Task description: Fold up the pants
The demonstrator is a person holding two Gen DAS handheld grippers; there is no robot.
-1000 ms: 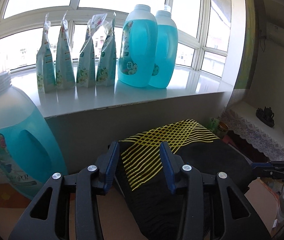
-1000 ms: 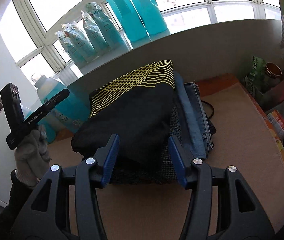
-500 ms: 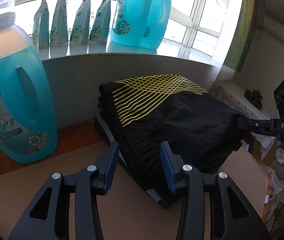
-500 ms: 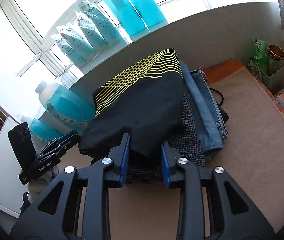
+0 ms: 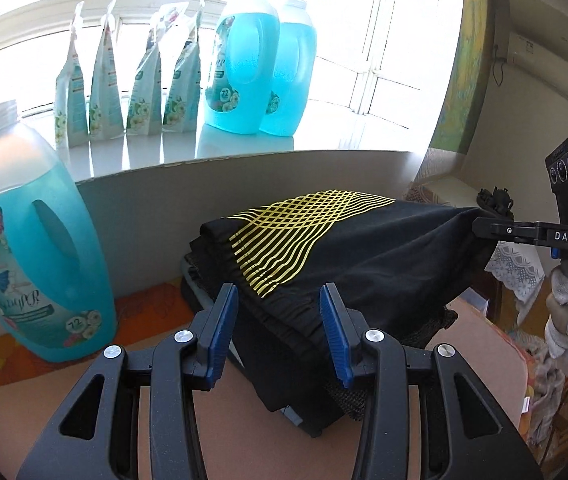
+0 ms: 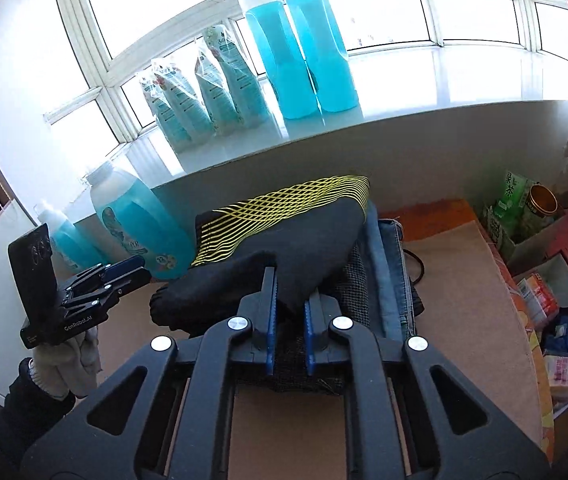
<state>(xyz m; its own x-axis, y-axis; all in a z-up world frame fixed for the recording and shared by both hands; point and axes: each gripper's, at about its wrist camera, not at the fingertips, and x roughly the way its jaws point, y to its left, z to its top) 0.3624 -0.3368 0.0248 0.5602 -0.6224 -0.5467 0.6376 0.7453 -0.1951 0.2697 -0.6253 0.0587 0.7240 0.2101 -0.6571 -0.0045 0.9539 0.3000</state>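
Change: my right gripper, spread wide a second ago, has narrowed and now pinches the near edge of the black pants; I have lifted that edge off the stack.
Left gripper: fingers spread, hovering by the waistband, gripping nothing.
Pants: on top of the stack of folded clothes on the brown table.
Count: two blue detergent bottles and four refill pouches on the sill; two more bottles beside the stack.
Box: holds a green carton and a tin.
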